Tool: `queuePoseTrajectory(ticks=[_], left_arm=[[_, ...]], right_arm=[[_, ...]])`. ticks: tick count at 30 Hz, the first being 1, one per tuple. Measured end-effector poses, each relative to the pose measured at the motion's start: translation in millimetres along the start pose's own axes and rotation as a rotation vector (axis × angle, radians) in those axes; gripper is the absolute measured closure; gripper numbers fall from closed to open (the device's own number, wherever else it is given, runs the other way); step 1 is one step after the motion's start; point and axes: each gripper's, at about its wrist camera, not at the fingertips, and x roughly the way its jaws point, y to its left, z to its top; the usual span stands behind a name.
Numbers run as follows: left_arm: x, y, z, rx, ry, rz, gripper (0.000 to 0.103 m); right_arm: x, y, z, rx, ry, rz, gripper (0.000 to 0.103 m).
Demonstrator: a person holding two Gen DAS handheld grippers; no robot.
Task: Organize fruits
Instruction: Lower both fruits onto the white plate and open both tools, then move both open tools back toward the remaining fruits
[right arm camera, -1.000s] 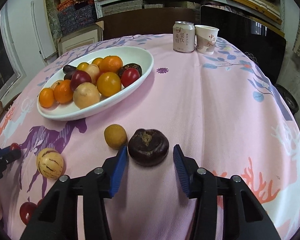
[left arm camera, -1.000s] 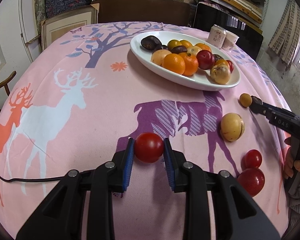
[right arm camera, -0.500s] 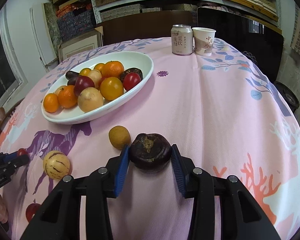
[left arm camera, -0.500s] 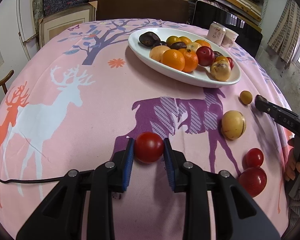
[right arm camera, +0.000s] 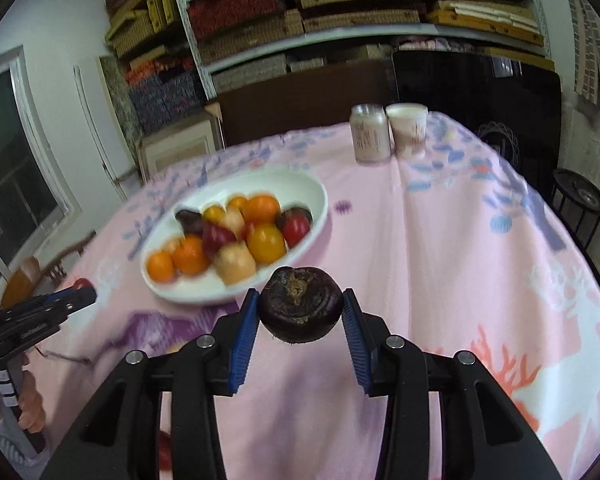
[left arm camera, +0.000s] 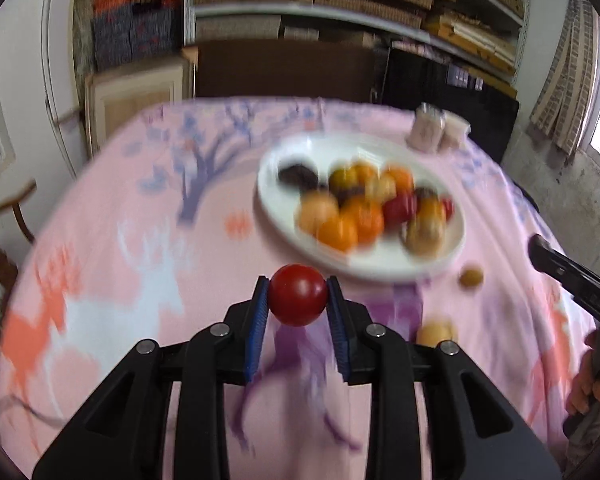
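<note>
My left gripper [left arm camera: 298,300] is shut on a red tomato [left arm camera: 298,300], held in the air above the pink tablecloth. My right gripper [right arm camera: 301,305] is shut on a dark purple mangosteen [right arm camera: 301,305], also lifted off the cloth. A white oval plate [left arm camera: 276,200] [right arm camera: 316,192] piled with several oranges, plums and other fruits lies beyond both grippers. In the left wrist view a small brown fruit [left arm camera: 471,278] and a pale yellow fruit [left arm camera: 436,332] lie on the cloth right of my fingers. The left gripper also shows at the left edge of the right wrist view.
A drink can [right arm camera: 369,134] and a paper cup [right arm camera: 407,128] stand at the table's far side. A dark chair back [left arm camera: 284,68] and shelves rise behind the table. A wooden chair [left arm camera: 4,216] stands at the left. A hand [left arm camera: 592,392] holds the right gripper's handle.
Both grippers have risen from the cloth, each carrying its fruit. The right jaws closed onto the mangosteen a second ago. The plate now sits further down in both views, blurred by motion.
</note>
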Motion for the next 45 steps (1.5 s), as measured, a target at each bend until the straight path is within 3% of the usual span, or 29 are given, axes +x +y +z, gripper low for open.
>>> queuePoseTrajectory(ticks=[3, 7, 17, 19, 21, 23, 25, 28, 30, 34, 41, 42, 45], left_arm=[[6, 3, 37, -0.027, -0.037, -0.019, 0.075], [34, 3, 61, -0.027, -0.026, 0.005, 0.075], [125, 9, 75, -0.039, 0.096, -0.006, 0.075], [131, 15, 76, -0.052, 0.105, -0.008, 0.066], [128, 18, 76, -0.064, 0.089, -0.019, 0.041], [117, 16, 77, -0.058, 0.053, 0.0, 0.032], [106, 13, 77, -0.047, 0.031, 0.008, 0.032], [84, 9, 72, -0.049, 0.016, -0.001, 0.027], [66, 7, 62, -0.042, -0.01, 0.011, 0.017], [32, 5, 29, -0.039, -0.047, 0.055, 0.012], [14, 8, -44, -0.096, 0.033, 0.105, 0.004], [14, 3, -51, -0.076, 0.05, 0.097, 0.004], [11, -15, -60, -0.006, 0.05, 0.112, 0.004]], right_arm=[[-4, 13, 36, -0.009, -0.051, 0.029, 0.061], [19, 29, 70, -0.033, -0.06, 0.045, 0.061], [153, 25, 113, 0.005, 0.136, -0.003, 0.061], [173, 23, 113, 0.028, 0.169, -0.008, 0.06], [179, 16, 115, 0.081, 0.172, 0.003, 0.047], [171, 15, 113, 0.105, 0.145, 0.033, 0.041], [151, 18, 113, 0.092, 0.103, 0.044, 0.037], [111, 19, 108, 0.092, 0.043, 0.064, 0.024], [81, 21, 97, 0.086, 0.006, 0.068, 0.018], [30, 17, 63, 0.097, -0.053, 0.073, 0.01], [-17, -14, -19, 0.191, -0.161, 0.005, 0.004], [-18, -20, -27, 0.209, -0.151, -0.047, 0.004], [-21, -36, -26, 0.278, -0.158, 0.005, 0.004]])
